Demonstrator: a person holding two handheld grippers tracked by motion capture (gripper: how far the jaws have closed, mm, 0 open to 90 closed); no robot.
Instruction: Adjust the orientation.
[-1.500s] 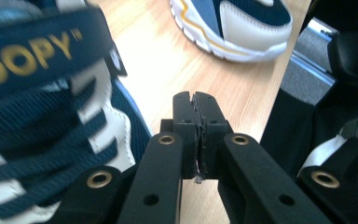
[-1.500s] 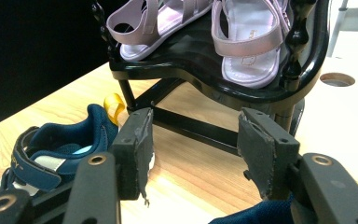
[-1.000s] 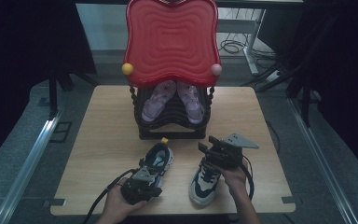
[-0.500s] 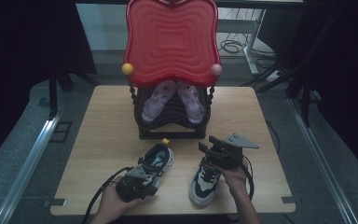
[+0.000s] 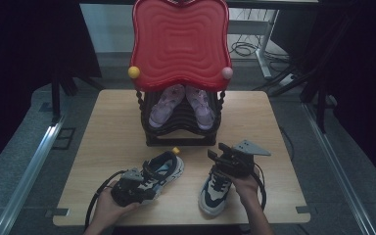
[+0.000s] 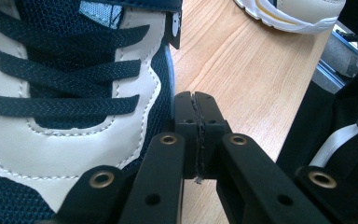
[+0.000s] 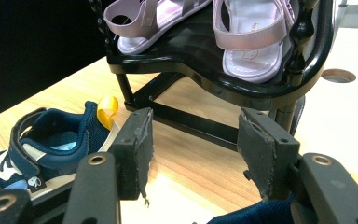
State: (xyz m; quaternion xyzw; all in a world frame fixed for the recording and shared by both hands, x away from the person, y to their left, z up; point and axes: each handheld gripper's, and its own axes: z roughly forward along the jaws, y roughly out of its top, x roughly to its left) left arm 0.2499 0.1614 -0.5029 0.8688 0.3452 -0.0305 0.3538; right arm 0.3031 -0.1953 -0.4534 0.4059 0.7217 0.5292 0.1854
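Observation:
Two navy and white sneakers lie on the wooden table [image 5: 103, 132]. The left sneaker [image 5: 165, 166] [image 6: 51, 93] [image 7: 51, 144] has a yellow heel tab. My left gripper [image 5: 148, 185] [image 6: 196, 114] is shut with nothing between its jaws, pressed beside that sneaker's laced front. My right gripper [image 5: 218, 152] [image 7: 193, 140] stands open over the heel end of the right sneaker [image 5: 214, 192] [image 7: 251, 215], facing the rack. The right sneaker's sole edge [image 6: 289, 14] also shows beyond the left gripper.
A black shoe rack [image 5: 181, 132] [image 7: 223, 88] with a red wavy top [image 5: 180, 44] stands at the table's back middle. A pair of pink sandals [image 5: 181, 103] [image 7: 247, 32] sits on its shelf. Cables trail from both grippers by the front edge.
My left gripper has slid a little to the left and back along the left sneaker. The right gripper and both sneakers stay where they were.

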